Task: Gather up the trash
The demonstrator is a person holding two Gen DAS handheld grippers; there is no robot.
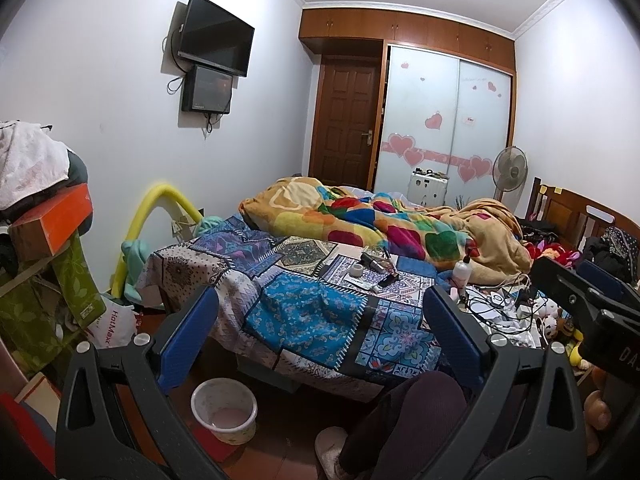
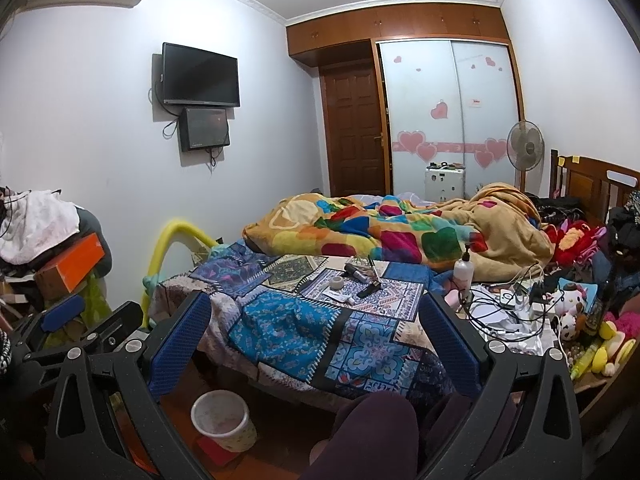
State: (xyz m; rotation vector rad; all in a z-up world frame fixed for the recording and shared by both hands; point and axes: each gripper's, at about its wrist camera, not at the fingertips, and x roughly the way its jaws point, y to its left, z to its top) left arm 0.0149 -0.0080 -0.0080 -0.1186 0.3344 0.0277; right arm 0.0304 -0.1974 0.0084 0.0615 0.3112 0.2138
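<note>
Little of the collecting looks done, as far as these views tell. The bin [image 1: 224, 408] on the floor at the foot of the bed [image 1: 320, 320] seems to have nothing in it; its pale bottom shows bare. Both grippers are empty. The left gripper [image 1: 320, 328] is spread wide with only the patchwork cover between its blue pads, and the right gripper [image 2: 316, 332] is just as wide and carries nothing.

What is left lies ahead on the bed. A small cluster of items sits at about 12 o'clock from each gripper, well beyond the fingertips: a roll of tape [image 2: 337, 282], a dark cylindrical object [image 2: 356, 272], a flat black piece [image 2: 370, 289] and a white wrapper or tube [image 2: 340, 297]. Which of these counts as trash I cannot tell for sure; the white wrapper looks the likeliest. At 2 o'clock, near the right finger of each gripper, crumpled white paper [image 2: 496, 318] lies among tangled cables [image 2: 508, 300] beside a pump bottle [image 2: 464, 270]; that paper also looks like trash.

The bin sits at about 7 o'clock from the left gripper, low and near its left finger, and at 7 o'clock in the right view too, so drops should be short once something is picked.
</note>
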